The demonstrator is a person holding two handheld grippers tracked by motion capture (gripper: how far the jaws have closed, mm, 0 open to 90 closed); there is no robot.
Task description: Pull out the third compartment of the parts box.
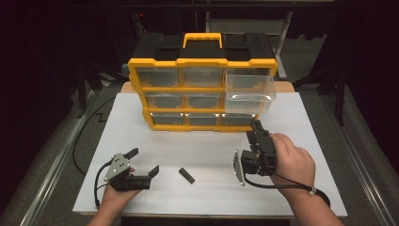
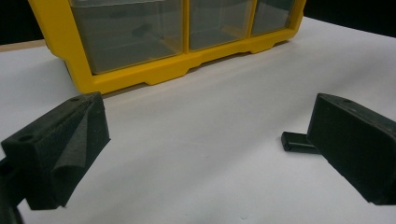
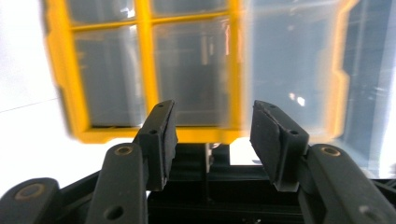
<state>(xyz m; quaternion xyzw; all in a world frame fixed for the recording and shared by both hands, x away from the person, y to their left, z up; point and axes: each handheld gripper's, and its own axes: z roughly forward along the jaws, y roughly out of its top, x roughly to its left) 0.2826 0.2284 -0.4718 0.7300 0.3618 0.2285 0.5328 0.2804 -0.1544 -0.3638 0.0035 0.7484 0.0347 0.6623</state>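
- The left tool rests low on the white worktop at the lower left of the high view, jaws spread wide, nothing between them.
- A small black bar lies flat near the bottom centre, just right of that tool.
- The right tool points at the yellow drawer cabinet, jaws partly apart and seemingly empty, though its own view is blurred.
- One clear drawer juts out at the cabinet's upper right.

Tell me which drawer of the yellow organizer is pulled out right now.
The top-right drawer of the organizer. Its clear box juts forward past the yellow frame, while the other eight sit flush in their slots.
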